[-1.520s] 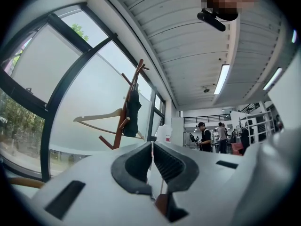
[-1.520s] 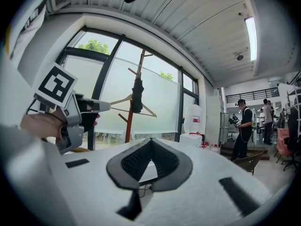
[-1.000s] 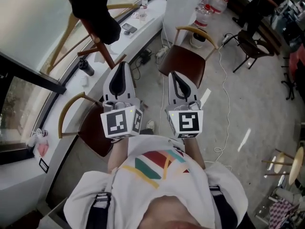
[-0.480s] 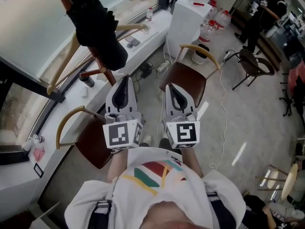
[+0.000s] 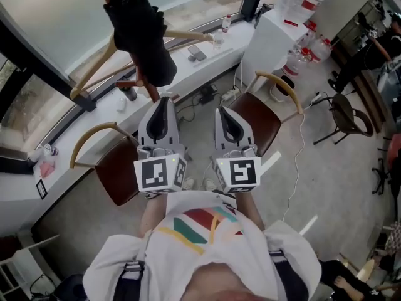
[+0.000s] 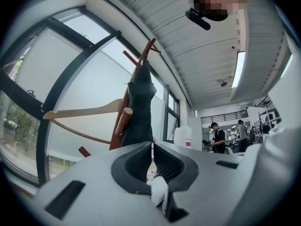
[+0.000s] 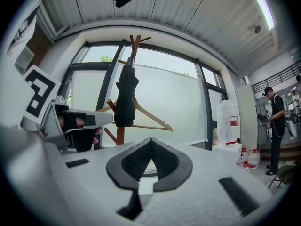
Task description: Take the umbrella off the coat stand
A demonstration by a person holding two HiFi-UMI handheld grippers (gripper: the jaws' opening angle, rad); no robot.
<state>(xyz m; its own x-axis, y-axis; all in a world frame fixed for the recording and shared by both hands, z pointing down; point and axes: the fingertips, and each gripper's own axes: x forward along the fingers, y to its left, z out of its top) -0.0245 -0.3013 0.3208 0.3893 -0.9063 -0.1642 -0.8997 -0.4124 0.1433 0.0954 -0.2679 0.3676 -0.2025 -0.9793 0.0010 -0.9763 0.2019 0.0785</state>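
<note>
Your left tool (image 5: 161, 100) and right tool (image 5: 223, 111) are closed and empty, short of the coat stand (image 5: 144, 81); reaching in unopened, they'd likely shove the umbrella (image 5: 141, 33) and rock the stand.

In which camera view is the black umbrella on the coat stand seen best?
The right gripper view: the umbrella hangs on the coat stand at full length, with nothing in front. The left gripper view shows it larger, but its lower end meets the left hand-held gripper's edge. The head view sees it steeply from above, foreshortened.
</note>
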